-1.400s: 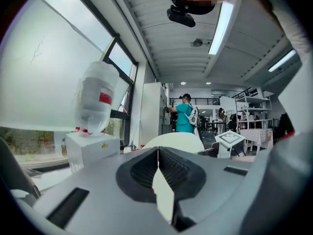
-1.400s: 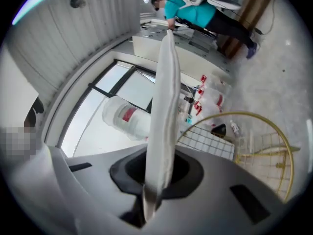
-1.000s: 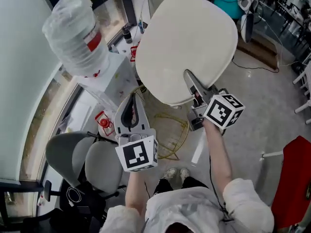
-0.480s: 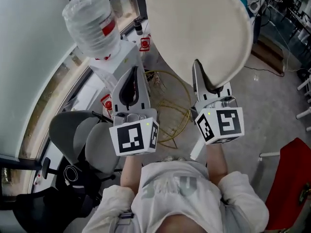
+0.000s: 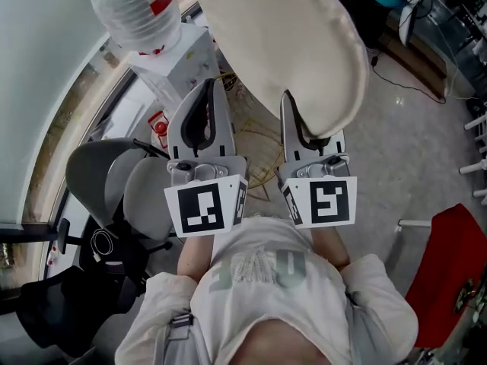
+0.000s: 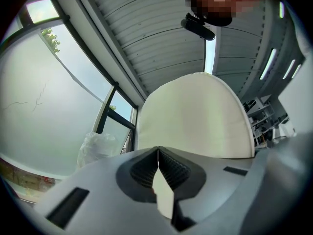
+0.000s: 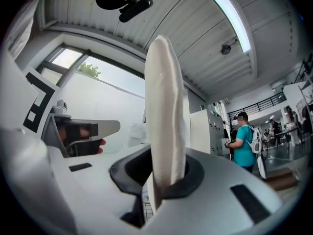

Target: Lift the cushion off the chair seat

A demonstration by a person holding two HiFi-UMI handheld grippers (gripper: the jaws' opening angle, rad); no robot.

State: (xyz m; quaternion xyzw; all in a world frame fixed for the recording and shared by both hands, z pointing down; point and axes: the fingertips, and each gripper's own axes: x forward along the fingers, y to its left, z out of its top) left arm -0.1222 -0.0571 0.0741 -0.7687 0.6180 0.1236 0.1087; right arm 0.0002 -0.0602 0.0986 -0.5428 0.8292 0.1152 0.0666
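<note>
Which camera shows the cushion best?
The left gripper view: the cushion shows its broad face nearly whole. The head view crops its top; the right gripper view sees only its edge, clamped between the jaws.

Bright, workshop-like room seen from above and from low angles. A pale grey polished floor (image 5: 426,120) has a loose coil of yellow cable (image 5: 257,139) lying on it. A large frosted window (image 6: 44,106) in dark frames fills one wall (tree leaves show through a clear upper pane). Beside it stands a white water dispenser (image 5: 183,67) topped by an upturned clear bottle (image 5: 137,6). A red chair (image 5: 449,272) sits at the right edge. Overhead, a ribbed grey ceiling (image 6: 156,38) carries a long strip light (image 7: 230,16). Far off, a person in a teal shirt (image 7: 243,141) stands near white cabinets (image 7: 201,129).
</note>
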